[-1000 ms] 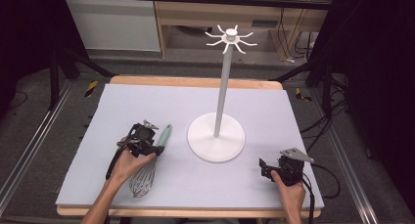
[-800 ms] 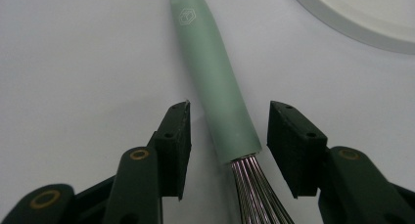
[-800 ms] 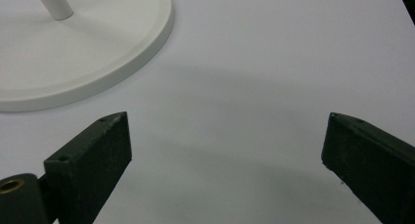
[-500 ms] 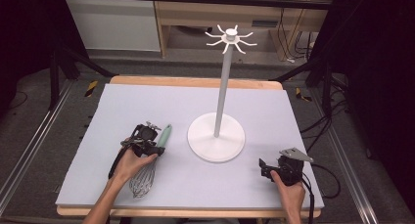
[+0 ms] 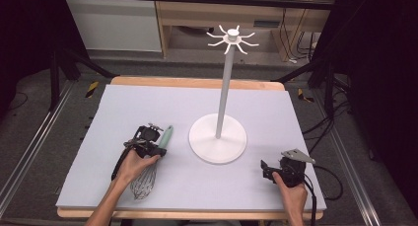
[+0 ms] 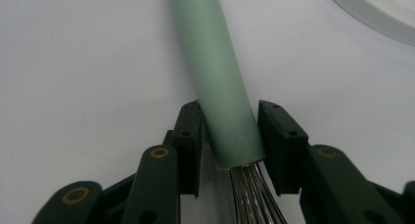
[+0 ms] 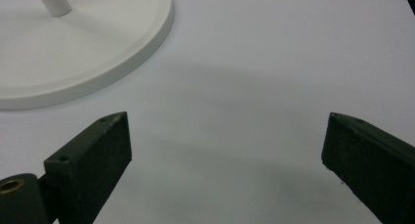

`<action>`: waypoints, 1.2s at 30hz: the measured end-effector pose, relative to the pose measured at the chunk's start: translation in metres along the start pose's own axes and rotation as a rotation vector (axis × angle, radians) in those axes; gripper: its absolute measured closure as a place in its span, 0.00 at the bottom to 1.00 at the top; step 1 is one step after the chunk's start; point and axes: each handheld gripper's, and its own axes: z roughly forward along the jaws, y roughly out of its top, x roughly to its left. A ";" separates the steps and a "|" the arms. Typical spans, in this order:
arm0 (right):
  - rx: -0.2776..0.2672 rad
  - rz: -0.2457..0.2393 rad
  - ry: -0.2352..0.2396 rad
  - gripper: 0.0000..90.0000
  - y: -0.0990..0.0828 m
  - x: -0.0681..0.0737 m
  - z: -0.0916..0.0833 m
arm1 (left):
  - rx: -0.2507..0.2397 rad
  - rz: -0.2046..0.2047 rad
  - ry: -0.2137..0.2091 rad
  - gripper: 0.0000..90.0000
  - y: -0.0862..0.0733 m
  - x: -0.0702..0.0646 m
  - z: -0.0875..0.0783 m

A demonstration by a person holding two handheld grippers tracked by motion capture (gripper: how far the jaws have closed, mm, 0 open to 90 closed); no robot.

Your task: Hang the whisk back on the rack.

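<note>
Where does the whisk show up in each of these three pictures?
High view: whisk lower left, left gripper at its green handle.
Left gripper view: handle running up the centre between the jaws.
Right gripper view: not in it.
Shared landmark: white stand base.

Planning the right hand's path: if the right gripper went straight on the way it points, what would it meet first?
Probably the white stand's round base: bare mat lies directly ahead of the open right gripper, with the base up-left, though depth is unclear.
</note>
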 end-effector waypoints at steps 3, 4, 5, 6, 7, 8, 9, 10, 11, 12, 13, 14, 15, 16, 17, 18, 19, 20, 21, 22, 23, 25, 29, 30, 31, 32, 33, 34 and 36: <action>0.002 -0.002 0.002 0.05 0.000 0.000 0.000 | 0.007 -0.008 0.003 0.70 0.001 0.000 0.000; 0.002 -0.003 0.002 0.05 0.000 0.000 0.000 | 0.011 -0.011 0.004 0.70 0.001 0.000 0.000; 0.003 -0.003 0.002 0.05 0.000 0.000 0.000 | 0.011 -0.013 0.004 0.70 0.001 0.000 0.000; 0.004 -0.001 0.003 0.05 0.000 0.000 0.000 | 0.012 -0.014 0.005 0.70 0.002 -0.001 0.000; 0.006 -0.002 0.003 0.05 0.000 0.000 0.001 | 0.012 -0.016 0.006 0.70 0.002 -0.001 0.000; 0.008 -0.001 0.006 0.05 0.000 0.000 0.001 | 0.012 -0.017 0.006 0.70 0.002 -0.001 0.000; 0.008 -0.002 0.006 0.05 0.000 0.000 0.001 | 0.012 -0.017 0.006 0.70 0.002 -0.001 0.000; 0.008 -0.001 0.006 0.05 0.000 0.000 0.001 | 0.014 -0.019 0.005 0.71 0.002 -0.001 0.000; 0.008 -0.002 0.006 0.05 0.000 0.000 0.001 | 0.018 -0.022 0.002 0.71 0.002 -0.001 0.000; 0.008 -0.001 0.006 0.05 0.000 0.000 0.001 | 0.023 -0.023 0.000 0.71 0.003 -0.001 0.000; 0.008 -0.001 0.006 0.05 0.000 0.000 0.001 | 0.026 -0.020 0.001 0.71 0.003 -0.001 0.000; 0.008 -0.001 0.006 0.05 0.000 0.000 0.001 | 0.030 -0.017 0.002 0.72 0.003 -0.002 0.000; 0.006 -0.001 0.005 0.05 0.000 0.000 0.001 | 0.030 -0.016 0.001 0.72 0.004 -0.003 0.000; 0.008 0.002 0.005 0.05 0.000 0.000 0.000 | 0.034 -0.013 -0.001 0.72 0.004 -0.004 0.000; 0.007 -0.001 0.006 0.05 0.000 0.000 0.000 | 0.038 -0.008 -0.001 0.73 0.004 -0.005 0.000; 0.008 -0.001 0.005 0.05 0.000 0.000 0.000 | 0.041 -0.005 -0.001 0.73 0.005 -0.006 0.000; 0.007 -0.001 0.006 0.05 0.000 0.000 0.001 | 0.044 -0.003 -0.002 0.74 0.005 -0.006 -0.001; 0.009 -0.001 0.007 0.05 0.000 0.000 0.001 | 0.048 -0.001 -0.004 0.74 0.005 -0.006 -0.001; 0.009 0.001 0.007 0.05 0.000 0.000 0.000 | 0.050 0.000 -0.005 0.74 0.005 -0.007 -0.001; 0.009 -0.001 0.006 0.05 0.000 0.000 0.001 | 0.052 0.001 -0.005 0.74 0.005 -0.007 -0.001; 0.011 0.001 0.006 0.05 0.000 0.000 0.000 | 0.054 0.001 -0.006 0.75 0.005 -0.007 -0.001; 0.011 0.003 0.006 0.05 0.000 0.000 0.000 | 0.058 0.001 -0.011 0.75 0.006 -0.008 -0.001; 0.012 -0.001 0.010 0.05 0.000 0.000 0.001 | 0.062 0.008 -0.023 0.75 0.006 -0.009 -0.002; 0.012 -0.001 0.010 0.05 0.000 0.000 0.001 | 0.061 0.012 -0.028 0.76 0.006 -0.010 -0.002; 0.013 -0.002 0.009 0.05 0.000 -0.001 0.001 | 0.061 0.015 -0.030 0.76 0.006 -0.011 -0.003; 0.014 -0.002 0.010 0.05 0.000 -0.001 0.001 | 0.063 0.017 -0.029 0.76 0.006 -0.011 -0.003; 0.014 -0.001 0.011 0.05 0.000 -0.001 0.001 | 0.062 0.022 -0.026 0.76 0.006 -0.012 -0.004; 0.015 -0.001 0.011 0.05 0.000 -0.001 0.001 | 0.062 0.024 -0.026 0.76 0.006 -0.012 -0.004; 0.016 -0.001 0.011 0.05 0.000 0.000 0.001 | 0.063 0.027 -0.027 0.76 0.006 -0.013 -0.006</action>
